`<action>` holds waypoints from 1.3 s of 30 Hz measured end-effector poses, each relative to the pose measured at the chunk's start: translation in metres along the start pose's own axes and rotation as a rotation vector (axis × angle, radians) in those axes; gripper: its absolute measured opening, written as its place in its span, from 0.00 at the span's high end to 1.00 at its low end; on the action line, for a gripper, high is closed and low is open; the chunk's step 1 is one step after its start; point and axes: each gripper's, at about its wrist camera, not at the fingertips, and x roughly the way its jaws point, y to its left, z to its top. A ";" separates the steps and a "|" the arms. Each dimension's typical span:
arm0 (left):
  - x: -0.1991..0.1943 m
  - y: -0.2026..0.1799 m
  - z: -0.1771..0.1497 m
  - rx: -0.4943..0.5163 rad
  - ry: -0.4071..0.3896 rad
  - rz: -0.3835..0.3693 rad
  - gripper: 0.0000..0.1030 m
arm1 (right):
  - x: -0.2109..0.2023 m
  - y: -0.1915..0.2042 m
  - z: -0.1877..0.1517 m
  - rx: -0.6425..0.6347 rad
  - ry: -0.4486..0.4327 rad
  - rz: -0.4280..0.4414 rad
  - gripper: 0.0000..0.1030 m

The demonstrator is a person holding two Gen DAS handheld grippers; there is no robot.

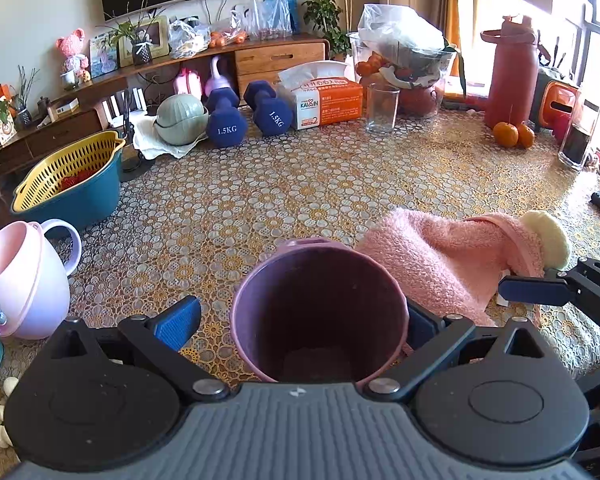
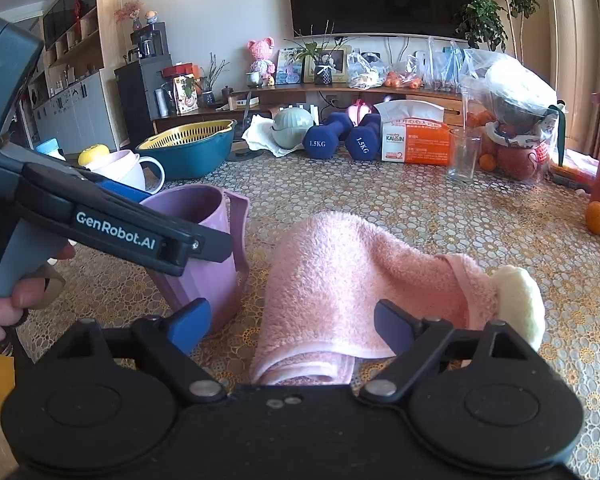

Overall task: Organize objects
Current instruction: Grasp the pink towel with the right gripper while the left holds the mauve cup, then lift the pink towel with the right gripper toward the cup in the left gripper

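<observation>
A purple mug (image 1: 320, 312) stands upright on the patterned table, between the fingers of my left gripper (image 1: 300, 320), which is open around it; the left pad stands apart from the mug wall. The mug also shows in the right wrist view (image 2: 208, 248), with its handle toward the towel. A folded pink towel (image 2: 356, 280) with a cream pompom (image 2: 520, 304) lies right of the mug. My right gripper (image 2: 292, 324) is open, its fingers on either side of the towel's near end. The towel also shows in the left wrist view (image 1: 452, 256).
A pale pink mug (image 1: 20, 276) and a teal basin with a yellow strainer (image 1: 72, 180) stand at the left. Two blue dumbbells (image 1: 248, 116), a tissue box (image 1: 328, 100), a glass (image 1: 382, 108), a red bottle (image 1: 510, 72) and oranges (image 1: 514, 134) line the far side.
</observation>
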 end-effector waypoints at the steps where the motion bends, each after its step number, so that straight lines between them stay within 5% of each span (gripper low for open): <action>1: 0.001 0.001 0.000 -0.008 -0.001 -0.003 0.02 | 0.004 0.000 0.000 0.003 0.003 0.001 0.17; 6: 0.003 0.003 -0.004 -0.035 0.001 -0.014 0.03 | 0.020 0.004 -0.003 -0.001 0.030 0.012 0.26; 10: 0.004 0.002 -0.004 -0.043 0.004 -0.033 0.14 | 0.025 0.007 -0.008 -0.004 0.041 0.004 0.34; 13: 0.002 0.001 -0.003 -0.040 -0.001 -0.042 0.24 | 0.026 0.007 -0.010 -0.001 0.045 -0.019 0.50; 21: 0.001 0.000 -0.002 -0.049 0.013 -0.049 0.25 | 0.019 -0.013 -0.009 0.091 0.029 -0.029 0.86; 26: -0.004 0.006 -0.002 -0.128 0.026 -0.122 0.25 | -0.001 -0.031 -0.008 0.229 -0.011 0.058 0.88; 32: -0.011 0.005 -0.003 -0.206 0.034 -0.196 0.25 | -0.021 -0.060 -0.010 0.488 -0.070 0.312 0.88; 39: -0.008 0.004 -0.010 -0.256 0.066 -0.220 0.26 | -0.007 -0.066 -0.026 0.627 -0.023 0.393 0.88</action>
